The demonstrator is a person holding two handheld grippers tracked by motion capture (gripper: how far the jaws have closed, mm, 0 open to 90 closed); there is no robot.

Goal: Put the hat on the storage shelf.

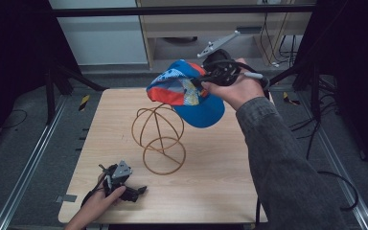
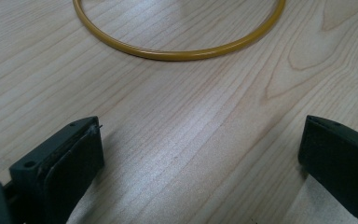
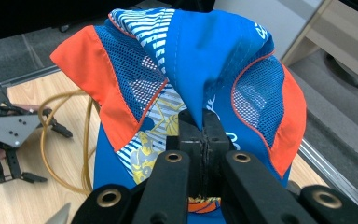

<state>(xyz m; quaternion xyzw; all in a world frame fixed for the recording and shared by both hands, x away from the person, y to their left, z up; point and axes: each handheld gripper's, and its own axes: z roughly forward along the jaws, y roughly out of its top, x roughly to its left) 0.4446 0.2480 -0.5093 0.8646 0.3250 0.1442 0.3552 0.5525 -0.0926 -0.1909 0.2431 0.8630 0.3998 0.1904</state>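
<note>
Right now I have the baseball cap (image 1: 187, 93) pinched in my right gripper (image 1: 210, 79): in the right gripper view its fingers (image 3: 189, 140) are clenched tight on a fold of the blue fabric (image 3: 205, 65), so the cap hangs bunched in front of them, up in the air, off the counter (image 1: 230, 182). The wire hat stand (image 1: 159, 139) sits on the counter below and to the left of those fingers, its domed top just under the cap's orange panel and not touching it as far as I can tell.

My left gripper (image 1: 124, 189) rests low at the near edge of the counter with its fingers (image 2: 70, 154) spread wide and nothing between them; the stand's base ring (image 2: 177, 44) lies just ahead of them.

I judge this the carrying step: cap lifted, not yet set on the stand. Next I need to bring the cap's opening squarely over the dome and lower it before letting go. The light stand may tip, so the left fingers could steady the base ring.
</note>
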